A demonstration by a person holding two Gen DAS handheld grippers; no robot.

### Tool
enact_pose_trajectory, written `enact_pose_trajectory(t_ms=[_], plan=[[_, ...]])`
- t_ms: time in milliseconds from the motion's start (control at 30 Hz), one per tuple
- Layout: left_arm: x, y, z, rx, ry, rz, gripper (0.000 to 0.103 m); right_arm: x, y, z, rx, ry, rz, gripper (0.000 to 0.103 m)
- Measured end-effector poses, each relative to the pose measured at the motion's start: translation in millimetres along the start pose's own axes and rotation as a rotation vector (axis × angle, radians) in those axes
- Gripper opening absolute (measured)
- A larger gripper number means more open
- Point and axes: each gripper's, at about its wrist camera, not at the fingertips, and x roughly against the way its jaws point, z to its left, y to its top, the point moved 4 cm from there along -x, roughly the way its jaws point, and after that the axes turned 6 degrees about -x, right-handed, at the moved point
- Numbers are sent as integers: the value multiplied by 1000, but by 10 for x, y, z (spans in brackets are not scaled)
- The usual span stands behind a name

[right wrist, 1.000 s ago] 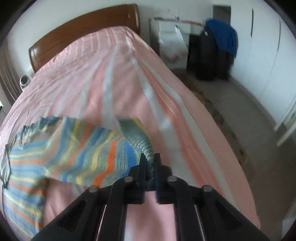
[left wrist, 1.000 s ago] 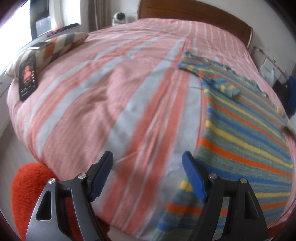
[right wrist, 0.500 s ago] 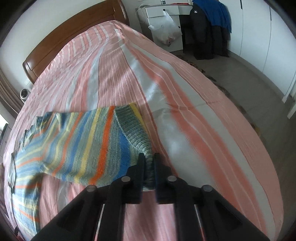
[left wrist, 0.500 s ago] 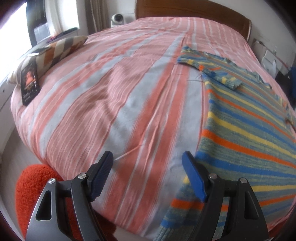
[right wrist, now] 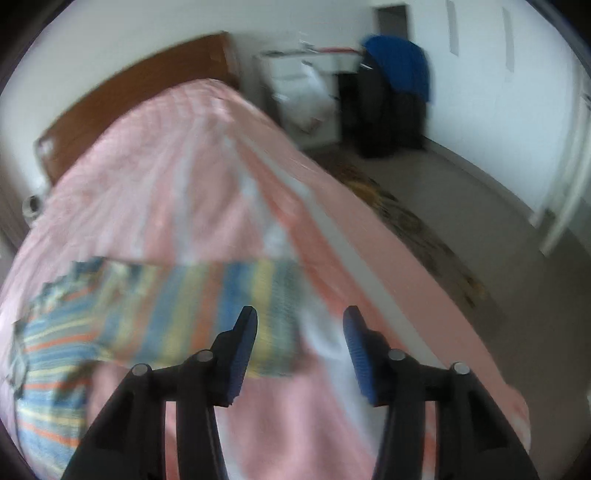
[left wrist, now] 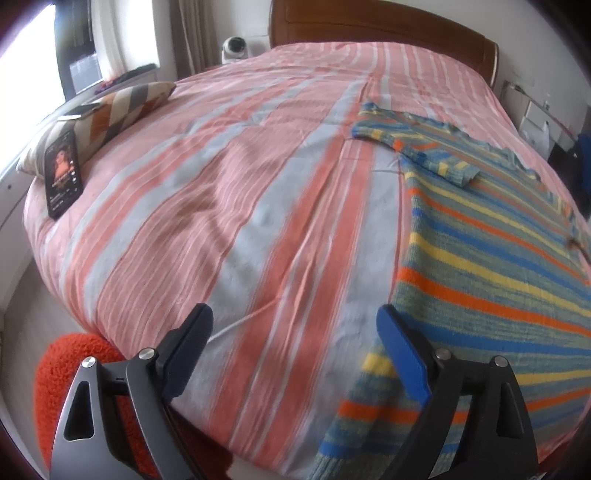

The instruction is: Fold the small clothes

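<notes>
A small knitted sweater [left wrist: 491, 266] with blue, yellow, orange and grey-green stripes lies flat on the right side of the striped pink bed [left wrist: 229, 206]; its hem hangs over the near edge. My left gripper [left wrist: 295, 332] is open and empty over the bed edge, its right finger beside the sweater's left edge. In the blurred right wrist view my right gripper [right wrist: 299, 332] is open and empty, just above the spread-out sleeve [right wrist: 207, 314] of the sweater.
A patterned cushion [left wrist: 107, 114] with a phone [left wrist: 62, 173] leaning on it lies at the bed's left. An orange fuzzy thing [left wrist: 74, 373] sits below the near edge. A wooden headboard [left wrist: 384, 33], white drawers [right wrist: 299, 85] and hung dark clothes [right wrist: 391, 92] stand beyond.
My right gripper opened and let go of the sleeve, which now lies spread on the bed. My left gripper stayed open and shifted a little.
</notes>
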Motion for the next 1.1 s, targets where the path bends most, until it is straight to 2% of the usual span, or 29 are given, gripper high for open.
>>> enact_pose_trajectory(t_ms=[100,133,200,267,333,367,433,500,567,600,667,733,767,833,900,967,1000,1067,1100], plan=[[9,1,-49,-29,14,-8,92,-6,41,406,79,147,11,50],[16,-1,-62,-39,20,-11,92,-29,30,498,87,189,19,56],[27,-12,-70,-53,26,-14,95,-150,-33,621,79,237,47,59],[27,-26,-72,-62,28,-10,96,-336,-125,594,58,238,98,59],[13,-39,-68,-67,23,3,97,-564,-274,420,30,169,174,58],[1,-43,-61,-65,17,12,97,-633,-338,274,11,111,197,48],[-8,-46,-41,-53,-1,30,97,-565,-390,3,-41,100,173,42],[25,-32,-19,-43,-31,60,96,-331,-424,-192,-62,24,141,44],[196,91,-15,-41,-86,43,96,4,-502,-241,-35,23,102,53],[326,224,-46,-58,-125,5,96,130,-548,-225,-19,40,87,57],[534,528,-175,-133,-170,-70,96,453,-719,-163,36,74,41,66],[667,891,-457,-280,-213,-140,97,620,-889,-98,76,93,18,67],[655,1030,-647,-368,-235,-148,97,690,-1004,-48,92,104,12,67],[522,1185,-1006,-536,-256,-144,97,754,-1194,116,102,119,4,67],[206,1238,-1423,-726,-265,-108,97,793,-1376,208,86,153,1,67],[-180,1248,-1687,-841,-244,-56,93,819,-1496,324,72,189,2,67],[-372,1266,-1742,-857,-225,-26,90,831,-1566,380,69,203,3,67],[-811,1361,-1695,-784,-200,72,80,831,-1682,494,92,221,14,67],[-965,1412,-1643,-722,-204,112,64,850,-1735,529,112,223,12,67]])
